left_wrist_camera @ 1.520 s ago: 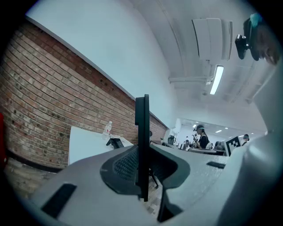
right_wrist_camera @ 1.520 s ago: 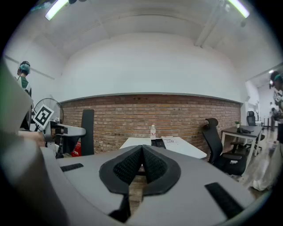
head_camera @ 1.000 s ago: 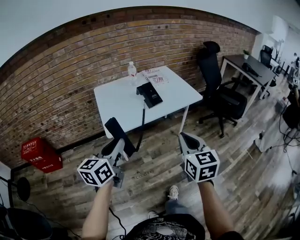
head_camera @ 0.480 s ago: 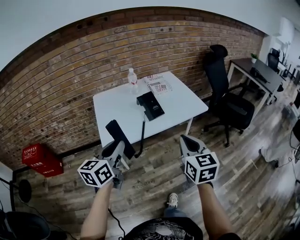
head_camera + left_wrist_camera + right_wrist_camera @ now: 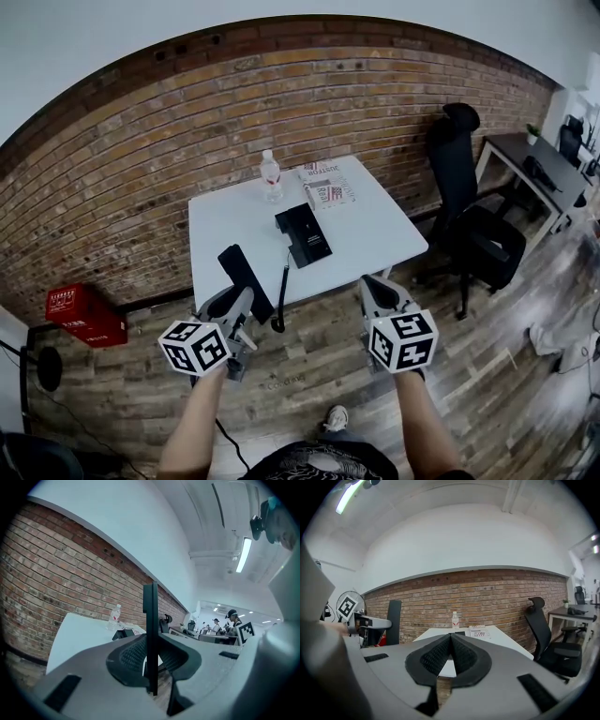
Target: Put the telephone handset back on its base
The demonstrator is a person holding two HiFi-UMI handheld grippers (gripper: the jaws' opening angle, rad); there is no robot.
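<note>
head view: the black telephone handset (image 5: pixel 243 272) stands upright, slightly tilted, in the left gripper (image 5: pixel 237 307), held out over the wooden floor (image 5: pixel 309 361) just short of the near edge of a white table (image 5: pixel 225 220). left gripper view shows the jaws pinching the handset edge-on, a thin dark slab rising between the ribbed black pads (image 5: pixel 133 656).

the telephone base (image 5: pixel 304 234) lies on the table beyond the handset and a little to its right, well apart from it. a dark cord (image 5: pixel 284 281) hangs from the base over the table's near edge.

the right gripper (image 5: pixel 380 292) is held level with the left one, over the floor near the table's near right corner. right gripper view shows its jaws pressed together with nothing between them, and the handset upright at the far left of that view.

at the table's far side stand a clear water bottle (image 5: pixel 271 175) and, just to its right, a printed booklet (image 5: pixel 328 192). a brick wall (image 5: pixel 141 159) runs behind the table. a black office chair (image 5: pixel 469 220) stands to the table's right, with a dark desk (image 5: pixel 539 164) farther right. a red box (image 5: pixel 82 312) sits on the floor by the wall at left.
</note>
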